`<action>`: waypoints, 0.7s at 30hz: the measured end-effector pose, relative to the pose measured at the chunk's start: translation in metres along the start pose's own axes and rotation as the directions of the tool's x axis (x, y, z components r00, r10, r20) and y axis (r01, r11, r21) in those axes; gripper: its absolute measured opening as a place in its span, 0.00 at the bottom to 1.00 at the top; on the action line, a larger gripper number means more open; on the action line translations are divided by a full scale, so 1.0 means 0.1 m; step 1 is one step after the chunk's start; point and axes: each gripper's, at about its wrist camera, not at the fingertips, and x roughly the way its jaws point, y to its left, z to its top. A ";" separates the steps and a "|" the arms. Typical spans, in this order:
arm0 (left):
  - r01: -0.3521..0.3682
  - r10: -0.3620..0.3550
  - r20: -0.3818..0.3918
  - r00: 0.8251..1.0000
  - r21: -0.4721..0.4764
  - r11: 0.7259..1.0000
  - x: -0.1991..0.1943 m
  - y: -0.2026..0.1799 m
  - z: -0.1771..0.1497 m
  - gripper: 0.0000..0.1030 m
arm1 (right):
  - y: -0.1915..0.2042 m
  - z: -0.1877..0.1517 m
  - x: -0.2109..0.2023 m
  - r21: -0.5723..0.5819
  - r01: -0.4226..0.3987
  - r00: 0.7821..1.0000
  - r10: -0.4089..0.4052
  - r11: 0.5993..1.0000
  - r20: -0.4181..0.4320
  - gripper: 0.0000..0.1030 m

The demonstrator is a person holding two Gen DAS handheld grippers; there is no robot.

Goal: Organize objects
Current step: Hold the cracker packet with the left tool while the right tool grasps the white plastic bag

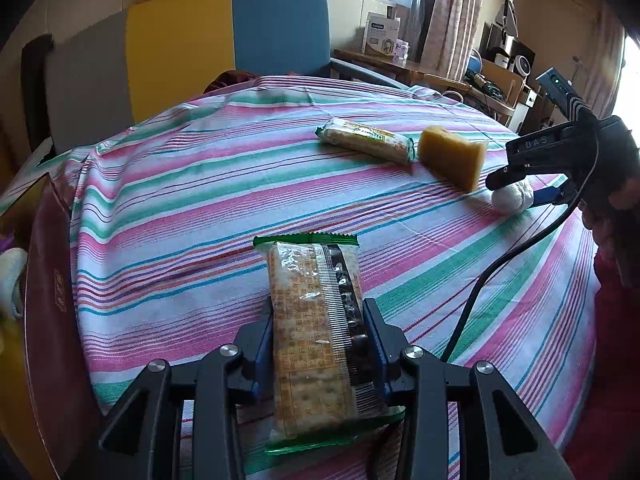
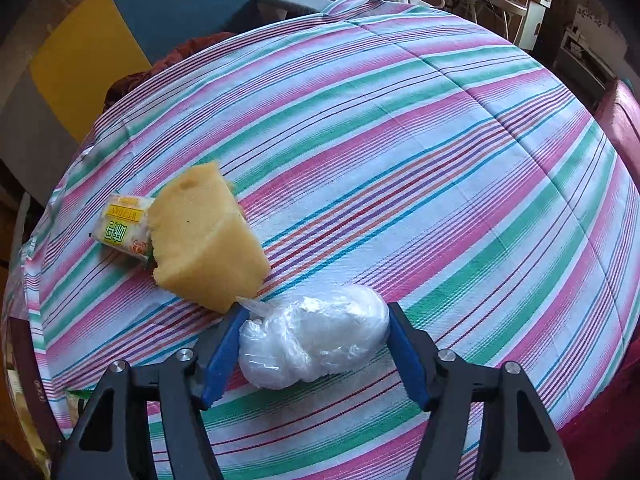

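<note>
My left gripper (image 1: 320, 320) is shut on a cracker packet (image 1: 316, 328) with green ends, held just above the striped tablecloth. My right gripper (image 2: 312, 320) is around a white plastic-wrapped bundle (image 2: 316, 344) that rests on the cloth; the jaws touch its sides. The right gripper also shows in the left wrist view (image 1: 516, 188) with the bundle (image 1: 512, 198). A yellow sponge (image 2: 204, 236) (image 1: 454, 156) lies just left of the bundle. A second cracker packet (image 1: 366, 140) (image 2: 124, 226) lies beside the sponge.
A striped cloth (image 1: 200, 208) covers the round table. A dark red box (image 1: 52, 304) stands at the table's left edge. A yellow, blue and grey chair back (image 1: 224, 40) stands behind. A black cable (image 1: 500, 268) hangs from the right gripper.
</note>
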 end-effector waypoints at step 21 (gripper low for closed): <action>-0.012 0.012 0.002 1.000 0.011 1.000 0.01 -0.01 0.01 0.40 | 0.49 -0.20 -0.06 -0.215 -0.149 0.988 0.136 0.965 -0.075 0.52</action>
